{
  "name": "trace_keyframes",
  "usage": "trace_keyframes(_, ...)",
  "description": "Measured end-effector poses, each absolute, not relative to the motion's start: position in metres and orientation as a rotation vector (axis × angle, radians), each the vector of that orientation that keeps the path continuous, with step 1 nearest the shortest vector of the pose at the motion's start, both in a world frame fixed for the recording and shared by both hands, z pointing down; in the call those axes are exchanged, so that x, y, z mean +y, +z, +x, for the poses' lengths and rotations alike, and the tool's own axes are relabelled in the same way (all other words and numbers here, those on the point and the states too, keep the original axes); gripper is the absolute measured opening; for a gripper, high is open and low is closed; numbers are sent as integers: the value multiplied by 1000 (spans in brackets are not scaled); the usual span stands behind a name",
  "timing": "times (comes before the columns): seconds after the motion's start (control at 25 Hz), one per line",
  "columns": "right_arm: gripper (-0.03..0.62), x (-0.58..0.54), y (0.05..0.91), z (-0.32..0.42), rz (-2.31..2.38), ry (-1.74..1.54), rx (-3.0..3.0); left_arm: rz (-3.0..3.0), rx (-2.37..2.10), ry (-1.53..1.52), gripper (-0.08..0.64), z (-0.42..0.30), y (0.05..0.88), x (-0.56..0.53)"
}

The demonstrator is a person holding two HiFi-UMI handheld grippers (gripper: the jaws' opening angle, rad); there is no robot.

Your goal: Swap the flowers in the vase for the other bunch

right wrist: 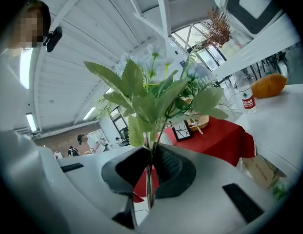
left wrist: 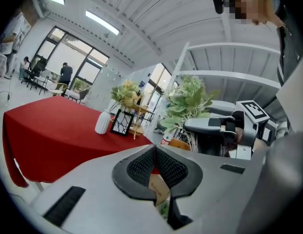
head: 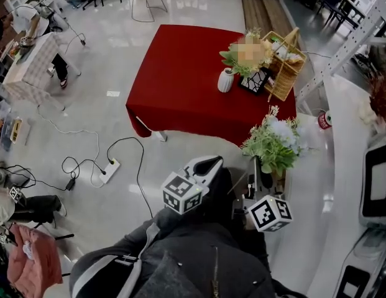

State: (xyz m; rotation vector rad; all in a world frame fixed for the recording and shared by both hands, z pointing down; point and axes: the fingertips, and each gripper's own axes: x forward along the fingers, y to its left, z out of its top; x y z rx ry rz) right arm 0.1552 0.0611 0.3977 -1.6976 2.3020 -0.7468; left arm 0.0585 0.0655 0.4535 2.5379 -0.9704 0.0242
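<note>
Left gripper [head: 208, 162] [left wrist: 155, 155]: is being held with its jaws pressed together, nothing gripped between the ribbed pads.

Right gripper [head: 259, 164] [right wrist: 152, 155]: is being kept closed on the thin stems [right wrist: 150, 189] of a flower bunch, just beside the left gripper.

Held bunch [head: 273, 143] [right wrist: 156, 94]: is being carried upright above the right gripper's jaws, with pale blossoms and broad green leaves spreading over them.

Vase [head: 225, 80] [left wrist: 102, 123]: is standing upright well ahead of both grippers, on a table draped in red cloth [head: 180, 85] [left wrist: 44, 135].

Flowers in the vase [head: 231, 57] [left wrist: 124, 92]: are being shown still seated in it, well apart from either gripper.

Frame and basket: a black frame [head: 255, 81] [left wrist: 123, 123] and a wicker basket [head: 286, 67] are standing just beside the vase, ahead of the right gripper.

Counter [head: 317, 185]: a white surface is running along to the right of the right gripper.
</note>
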Motion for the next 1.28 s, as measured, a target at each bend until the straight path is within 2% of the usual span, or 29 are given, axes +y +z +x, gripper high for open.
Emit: trace_keyframes(1.28, 32, -78, 380, 208, -1650, -723, 2315, 2526, -1103, -1, 9, 89, 444, -76)
